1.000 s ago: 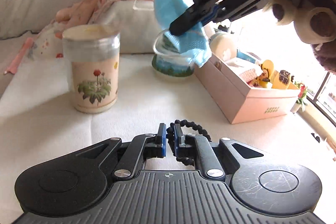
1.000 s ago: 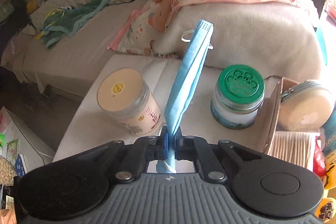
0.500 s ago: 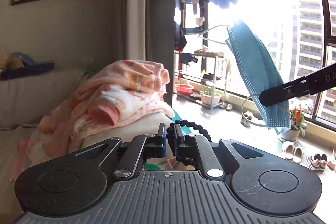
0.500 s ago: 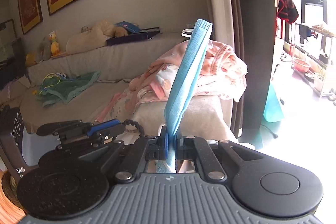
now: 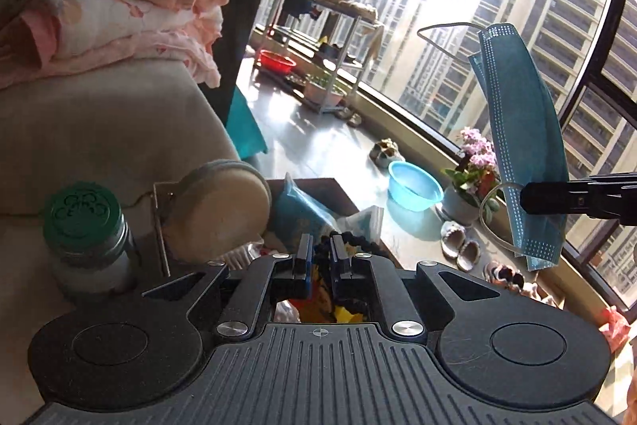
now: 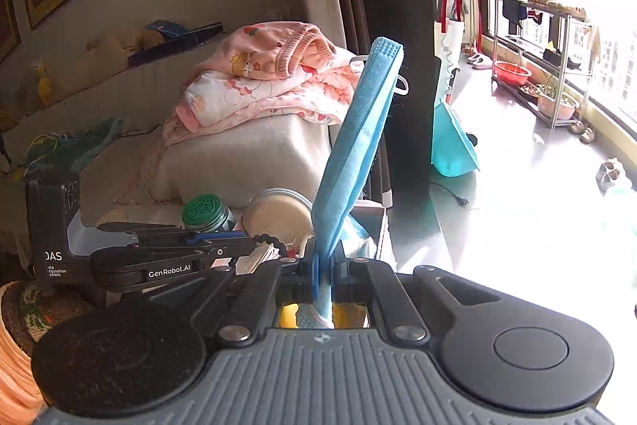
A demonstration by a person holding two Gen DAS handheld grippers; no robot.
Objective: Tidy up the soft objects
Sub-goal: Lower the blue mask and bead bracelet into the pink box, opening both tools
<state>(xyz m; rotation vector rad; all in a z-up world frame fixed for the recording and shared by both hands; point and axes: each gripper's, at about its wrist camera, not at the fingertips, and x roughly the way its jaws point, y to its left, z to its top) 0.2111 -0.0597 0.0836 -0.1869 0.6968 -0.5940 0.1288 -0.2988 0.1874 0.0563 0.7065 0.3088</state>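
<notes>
Right tongs (image 6: 324,271), angled downward, clench the lower edge of a folded blue face mask (image 6: 358,146) that stands up above them, one white ear loop (image 5: 446,30) sticking out. Left tongs (image 5: 319,257), likewise tilted down, grasp a black beaded bracelet (image 5: 354,245), mostly hidden behind the fingers. Below both, an open box (image 5: 318,186) holds a round beige tin (image 5: 219,210), a blue packet (image 5: 298,210) and yellow items too obscured to identify. A green-lidded jar (image 5: 81,222) stands just beside it. Pink folded blankets (image 6: 270,82) rest on the sofa (image 6: 239,162) beyond.
</notes>
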